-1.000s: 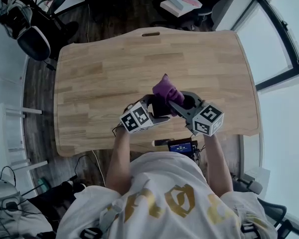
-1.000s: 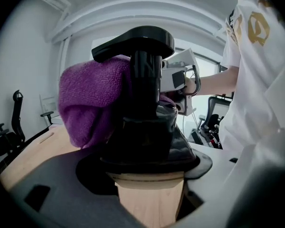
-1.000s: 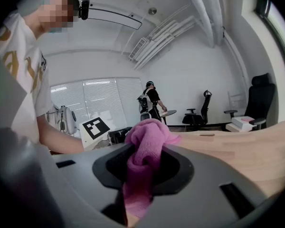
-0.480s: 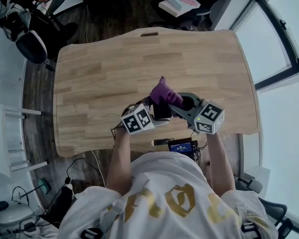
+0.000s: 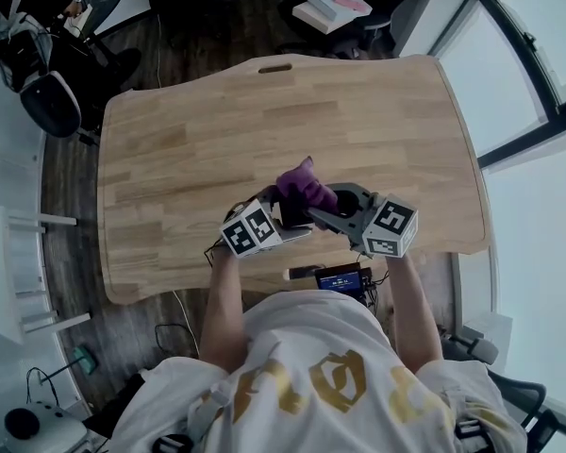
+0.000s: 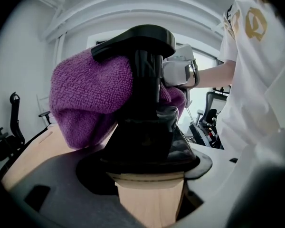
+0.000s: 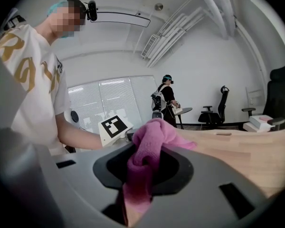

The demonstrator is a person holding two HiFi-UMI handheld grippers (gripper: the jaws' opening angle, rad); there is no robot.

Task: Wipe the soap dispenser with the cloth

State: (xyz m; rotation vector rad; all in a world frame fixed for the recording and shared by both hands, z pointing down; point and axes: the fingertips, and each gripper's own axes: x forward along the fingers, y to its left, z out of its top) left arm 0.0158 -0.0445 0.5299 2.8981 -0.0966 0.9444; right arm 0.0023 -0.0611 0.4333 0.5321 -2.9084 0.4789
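At the far left of the head view an office chair (image 5: 49,102) stands on the dark floor beside the wooden table (image 5: 217,121). Over the table's near edge, the left gripper (image 5: 279,217) has its jaws pressed against the lower body of the black soap dispenser (image 6: 149,127), gripping it from both sides with the pump head up in the left gripper view. The purple cloth (image 6: 88,96) lies bunched against the dispenser's neck, under the spout, touching it and wrapping partly round behind. Just to the right, the right gripper (image 5: 338,206) pinches the cloth between its closed jaws, with a fold of it bulging out in front of them in the right gripper view. Below both tools a small device with a lit screen (image 5: 341,278) sits at the table's edge, close to the person's white shirt (image 5: 311,366).
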